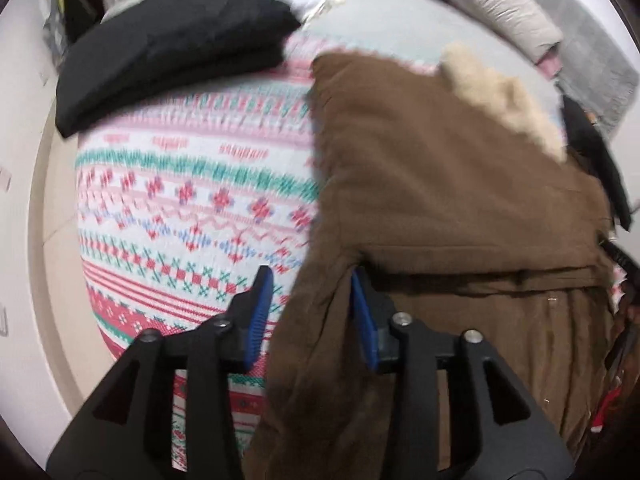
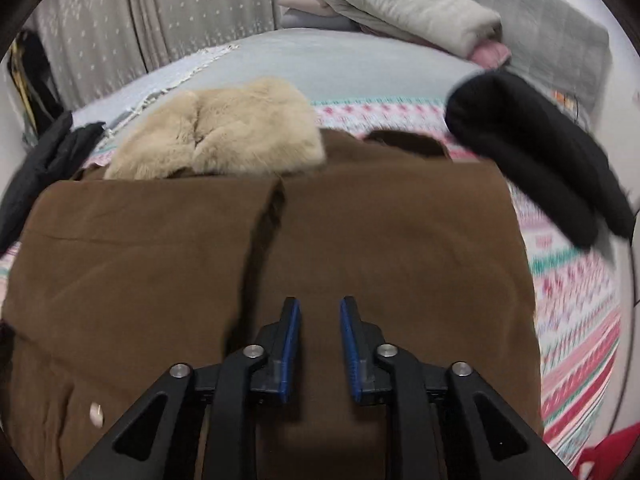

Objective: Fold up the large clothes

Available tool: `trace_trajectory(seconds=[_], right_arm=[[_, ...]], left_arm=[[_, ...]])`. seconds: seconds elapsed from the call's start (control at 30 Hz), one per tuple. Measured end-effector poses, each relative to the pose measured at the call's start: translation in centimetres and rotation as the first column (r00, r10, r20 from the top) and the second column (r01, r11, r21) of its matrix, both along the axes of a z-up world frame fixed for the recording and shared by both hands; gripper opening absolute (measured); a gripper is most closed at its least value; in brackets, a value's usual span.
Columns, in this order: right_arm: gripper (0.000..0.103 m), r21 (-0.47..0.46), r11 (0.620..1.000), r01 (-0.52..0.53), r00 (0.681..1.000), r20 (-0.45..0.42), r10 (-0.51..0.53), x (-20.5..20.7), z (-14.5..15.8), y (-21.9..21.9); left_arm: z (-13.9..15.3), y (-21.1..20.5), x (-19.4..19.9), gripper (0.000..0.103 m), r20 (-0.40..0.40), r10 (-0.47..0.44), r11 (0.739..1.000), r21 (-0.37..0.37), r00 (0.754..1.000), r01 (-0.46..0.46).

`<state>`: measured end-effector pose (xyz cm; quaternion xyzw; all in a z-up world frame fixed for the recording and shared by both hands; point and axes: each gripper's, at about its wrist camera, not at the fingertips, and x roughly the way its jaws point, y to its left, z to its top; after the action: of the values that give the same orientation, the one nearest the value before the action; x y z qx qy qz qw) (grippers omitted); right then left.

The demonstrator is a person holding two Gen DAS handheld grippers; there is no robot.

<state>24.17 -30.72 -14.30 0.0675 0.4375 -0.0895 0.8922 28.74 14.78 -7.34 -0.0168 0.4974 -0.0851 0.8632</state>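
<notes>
- The left gripper (image 1: 310, 284) has its blue-padded fingers spread wide, and a bunched fold of the brown coat (image 1: 452, 184) runs up between them. The cloth lies against the right-hand pad (image 1: 362, 312) and covers its tip; a gap shows beside the left-hand pad, so the fingers are not pressed shut on it.
- The right gripper (image 2: 320, 308) hangs just over the coat (image 2: 380, 248) with its fingers a little apart and nothing between them. Whether the tips touch the cloth I cannot tell.
- The coat lies spread over the near part of the bed, two folded-in panels meeting along a dark seam in the right wrist view. Its near hem is cut off by the gripper bodies in both views, and a pale round spot at lower left, maybe a button, is too blurred to name.
- A cream fur collar (image 2: 224, 136) sits at the coat's far end, resting on the brown cloth.
- Under the coat is a patterned blanket (image 1: 192, 200) in pink, red, green and white; both views smear it with motion blur.
- A folded black garment (image 1: 172, 44) lies on the blanket beside the coat, close to its far corner but apart from it.
- Another dark garment (image 2: 44, 160) lies on the coat's other side, partly cut by the lens edge.
- A red item (image 2: 600, 452) peeks in at the frame edge, unidentifiable.
- Farther off lies a grey bedspread (image 2: 352, 64), then a rolled grey quilt (image 2: 404, 4) on pink folded bedding, and a dotted curtain (image 2: 160, 8) behind.
</notes>
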Motion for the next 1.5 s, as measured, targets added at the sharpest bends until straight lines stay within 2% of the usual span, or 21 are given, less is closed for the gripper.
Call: trace_trajectory(seconds=[0.07, 0.13, 0.17, 0.23, 0.27, 0.3, 0.33, 0.4, 0.47, 0.53, 0.57, 0.63, 0.7, 0.77, 0.83, 0.97, 1.17, 1.27, 1.37, 1.43, 1.5], right_arm=[[0.031, 0.006, 1.0, -0.013, 1.0, 0.023, 0.013, -2.0, 0.7, -0.7], [0.046, 0.009, 1.0, -0.025, 0.998, 0.064, 0.024, -3.6, 1.8, -0.4], [0.05, 0.021, 0.999, -0.031, 0.995, 0.092, 0.029, -4.3, 2.4, -0.2], [0.056, 0.063, 0.997, -0.052, 0.987, 0.152, 0.042, -5.2, 3.2, 0.3], [0.057, 0.078, 0.994, -0.071, 0.984, 0.171, 0.057, -5.0, 3.6, 0.9], [0.058, 0.091, 0.991, -0.095, 0.979, 0.186, 0.077, -4.9, 3.7, 1.2], [0.058, 0.099, 0.988, -0.116, 0.976, 0.198, 0.095, -4.7, 3.7, 1.6], [0.059, 0.104, 0.984, -0.147, 0.971, 0.205, 0.124, -3.9, 3.3, 2.5], [0.059, 0.105, 0.981, -0.165, 0.974, 0.172, 0.146, -2.8, 1.9, 3.3], [0.06, 0.107, 0.985, -0.137, 0.99, 0.056, 0.132, -1.7, -0.9, 3.0], [0.061, 0.126, 0.984, -0.128, 0.992, 0.037, 0.125, -1.6, -1.8, 2.4], [0.064, 0.191, 0.975, -0.116, 0.992, 0.065, 0.106, -2.1, -1.7, 1.0], [0.065, 0.186, 0.98, -0.073, 0.996, 0.059, 0.063, -2.9, -0.6, 0.4], [0.066, 0.193, 0.978, -0.074, 0.996, 0.07, 0.061, -3.9, 0.3, 0.1], [0.067, 0.181, 0.98, -0.085, 0.994, 0.083, 0.071, -5.3, 1.4, -0.1], [0.072, 0.118, 0.987, -0.106, 0.99, 0.108, 0.093, -8.1, 3.2, 0.1], [0.075, 0.046, 0.976, -0.213, 0.974, 0.091, 0.208, -12.8, 4.2, 0.9], [0.076, 0.058, 0.958, -0.281, 0.958, 0.079, 0.276, -15.2, 3.9, 0.9], [0.077, 0.057, 0.936, -0.347, 0.938, 0.028, 0.346, -17.8, 3.1, 1.1], [0.077, 0.051, 0.931, -0.36, 0.933, 0.001, 0.361, -19.1, 2.6, 0.8], [0.077, 0.092, 0.935, -0.343, 0.938, -0.025, 0.346, -20.3, 2.1, 0.1]], left_arm=[[1.5, 0.0, -0.8, 0.053, 0.076, -0.01, 1.0, -0.023, 0.997, 0.012], [2.4, -0.5, -1.3, 0.053, 0.155, -0.03, 0.998, -0.048, 0.988, 0.038], [2.7, -1.1, -1.6, 0.053, 0.194, -0.053, 0.996, -0.056, 0.98, 0.065], [2.6, -3.1, -1.5, 0.053, 0.259, -0.123, 0.988, -0.063, 0.958, 0.144], [2.2, -4.6, -1.6, 0.053, 0.29, -0.181, 0.978, -0.045, 0.94, 0.202], [1.6, -5.7, -1.5, 0.053, 0.29, -0.212, 0.974, -0.02, 0.933, 0.227], [1.0, -6.7, -1.0, 0.053, 0.276, -0.232, 0.971, 0.008, 0.933, 0.239], [-1.1, -8.3, -0.1, 0.053, 0.207, -0.247, 0.969, 0.084, 0.947, 0.234], [-3.1, -8.7, 0.9, 0.054, 0.138, -0.234, 0.967, 0.139, 0.962, 0.215], [-3.5, -8.7, 1.4, 0.056, 0.125, -0.225, 0.969, 0.135, 0.966, 0.208], [-3.4, -8.7, 1.4, 0.057, 0.127, -0.222, 0.969, 0.136, 0.967, 0.205], [-2.8, -8.7, 1.1, 0.061, 0.138, -0.216, 0.97, 0.146, 0.967, 0.196], [-2.3, -9.0, 0.4, 0.071, 0.136, -0.217, 0.97, 0.14, 0.967, 0.198], [-1.8, -9.1, -0.2, 0.082, 0.125, -0.214, 0.973, 0.118, 0.969, 0.199], [-1.3, -8.9, -0.9, 0.084, 0.113, -0.209, 0.976, 0.083, 0.971, 0.201], [-0.8, -8.1, -3.2, 0.085, 0.066, -0.225, 0.973, -0.031, 0.972, 0.227], [-0.1, -6.3, -7.1, 0.085, -0.038, -0.193, 0.968, -0.171, 0.98, 0.184], [0.4, -5.2, -9.3, 0.091, -0.045, -0.188, 0.963, -0.206, 0.981, 0.176], [1.0, -3.5, -12.0, 0.097, -0.001, -0.179, 0.959, -0.224, 0.984, 0.174], [0.7, -2.1, -13.3, 0.099, 0.01, -0.165, 0.957, -0.24, 0.986, 0.162], [-0.1, -0.3, -14.2, 0.099, -0.014, -0.145, 0.96, -0.243, 0.989, 0.137]])
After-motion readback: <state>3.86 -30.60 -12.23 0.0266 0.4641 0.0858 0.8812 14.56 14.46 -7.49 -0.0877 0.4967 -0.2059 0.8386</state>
